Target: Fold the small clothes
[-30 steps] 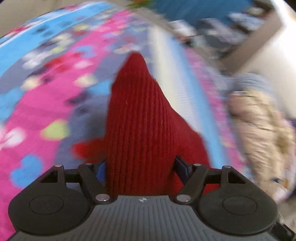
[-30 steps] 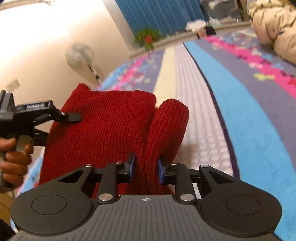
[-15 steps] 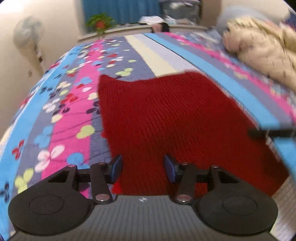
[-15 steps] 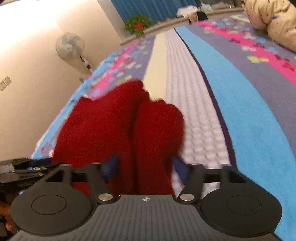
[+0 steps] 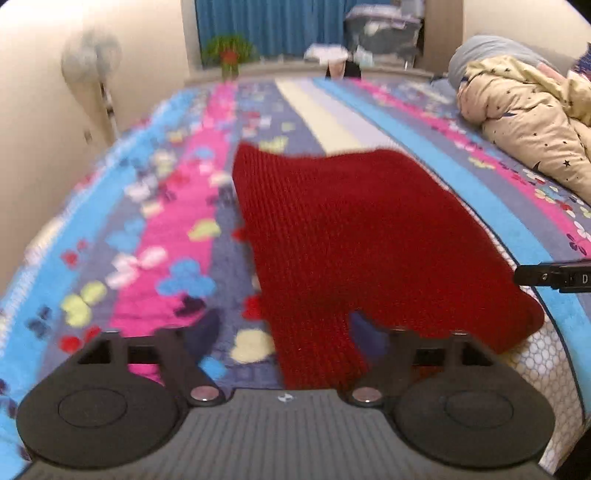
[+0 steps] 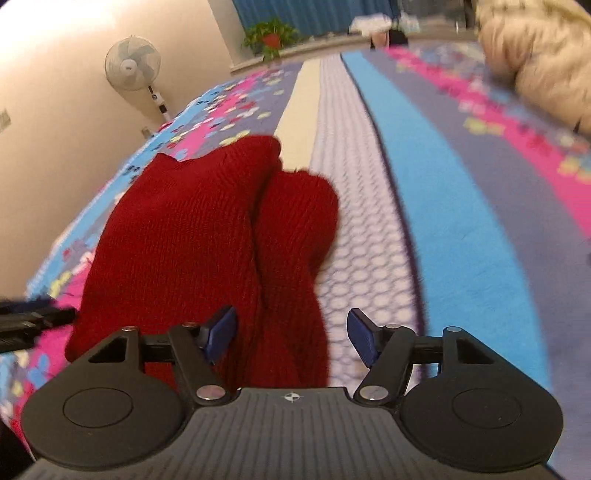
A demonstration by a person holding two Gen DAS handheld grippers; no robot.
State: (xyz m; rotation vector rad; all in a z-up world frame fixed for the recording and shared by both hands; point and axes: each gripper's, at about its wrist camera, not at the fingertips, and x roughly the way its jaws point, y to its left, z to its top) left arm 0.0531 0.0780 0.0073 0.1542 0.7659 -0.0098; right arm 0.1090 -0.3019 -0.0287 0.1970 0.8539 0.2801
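A small red knit garment (image 5: 351,240) lies spread on the patterned bedspread (image 5: 147,221). My left gripper (image 5: 284,328) hovers at its near edge. Its jaws are opening, with a strip of the red knit between the pads and untouched by them. In the right wrist view the garment (image 6: 184,240) has a rounded sleeve (image 6: 299,214) folded beside its body. My right gripper (image 6: 290,325) stands open over the sleeve's near end, pads clear of the cloth. Each view catches the tip of the other gripper at its side edge.
A cream star-print duvet (image 5: 535,122) is heaped at the far right of the bed. A standing fan (image 6: 133,68) is beside the bed's left edge by the wall. A potted plant (image 6: 271,35) and clutter line the sill under blue curtains.
Both grippers have let go of the red garment and opened. The left one swung round and drew back, and the garment now lies flat. The right one backed off a little.
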